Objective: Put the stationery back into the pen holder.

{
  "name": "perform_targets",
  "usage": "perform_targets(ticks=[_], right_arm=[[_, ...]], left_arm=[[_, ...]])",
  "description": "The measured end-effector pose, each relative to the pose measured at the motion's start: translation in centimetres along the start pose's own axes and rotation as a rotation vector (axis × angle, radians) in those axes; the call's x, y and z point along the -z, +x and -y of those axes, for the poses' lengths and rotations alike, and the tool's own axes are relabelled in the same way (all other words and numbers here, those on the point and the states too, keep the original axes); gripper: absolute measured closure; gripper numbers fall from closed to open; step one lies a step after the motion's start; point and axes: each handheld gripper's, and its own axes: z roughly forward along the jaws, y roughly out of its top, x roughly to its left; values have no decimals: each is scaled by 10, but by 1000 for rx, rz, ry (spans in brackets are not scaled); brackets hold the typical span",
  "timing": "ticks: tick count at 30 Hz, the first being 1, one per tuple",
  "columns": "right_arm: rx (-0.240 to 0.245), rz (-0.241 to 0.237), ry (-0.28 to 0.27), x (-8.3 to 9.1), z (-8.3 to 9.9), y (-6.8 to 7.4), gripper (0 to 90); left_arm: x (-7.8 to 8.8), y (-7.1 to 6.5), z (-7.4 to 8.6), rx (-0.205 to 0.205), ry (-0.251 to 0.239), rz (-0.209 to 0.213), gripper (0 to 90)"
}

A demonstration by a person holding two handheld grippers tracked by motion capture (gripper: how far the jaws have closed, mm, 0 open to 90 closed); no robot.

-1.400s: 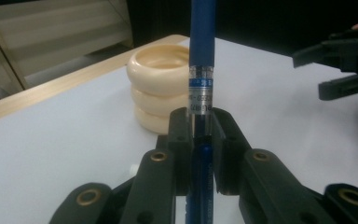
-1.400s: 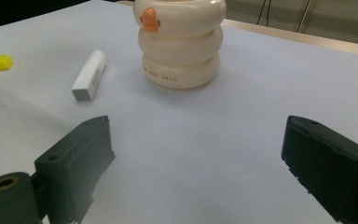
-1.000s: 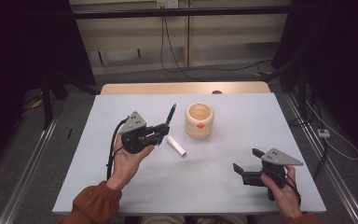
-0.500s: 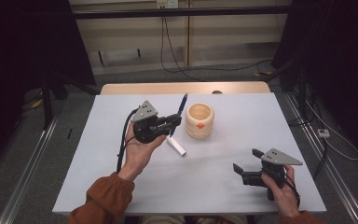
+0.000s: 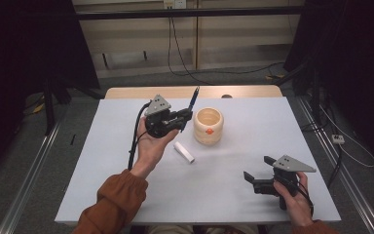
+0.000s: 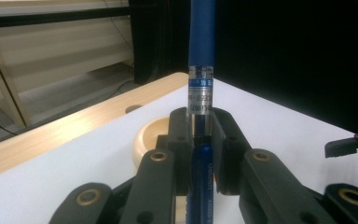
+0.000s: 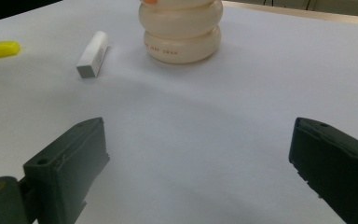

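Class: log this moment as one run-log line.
left tool: shut on pen | right tool: open, idle | cup: beside pen | cap: on table

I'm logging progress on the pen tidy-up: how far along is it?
Done: the blue pen is off the table, clamped in the left gripper. In hand: it is held upright beside the cream holder. Left: putting it in the holder; the white cap-like piece lies on the table, and the right gripper rests open.

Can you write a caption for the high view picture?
Left gripper holds a blue pen beside the cream holder.
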Motion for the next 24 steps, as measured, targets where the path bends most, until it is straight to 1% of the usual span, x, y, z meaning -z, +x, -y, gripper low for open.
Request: perform_targets(ticks=[3, 5, 9, 11, 12, 14, 16, 18, 21, 24], right_arm=[[-9, 4, 13, -1, 1, 0, 39], [-9, 1, 11, -1, 1, 0, 39], [-10, 2, 11, -1, 1, 0, 40], [-11, 4, 11, -1, 1, 1, 40], [-12, 4, 12, -1, 1, 1, 40], [-10, 5, 14, 0, 1, 1, 40], [-11, 4, 13, 0, 1, 0, 40], [-11, 4, 13, 0, 1, 0, 40], [-12, 5, 11, 0, 1, 0, 41], [-13, 3, 11, 1, 1, 1, 41]], left_arm=[[-2, 2, -4, -2, -7, 2, 797], [-5, 2, -7, -2, -13, 4, 797], [-14, 5, -12, -1, -12, 9, 798], [-19, 6, -13, -4, -12, 2, 798], [-22, 7, -13, 5, -16, 5, 797], [-28, 8, -13, 9, -10, 3, 797], [-33, 9, -11, 19, -18, 8, 797], [-38, 10, -10, 14, -19, 3, 797], [-45, 11, -9, 29, -25, 3, 797], [-52, 13, -8, 33, -27, -2, 797]])
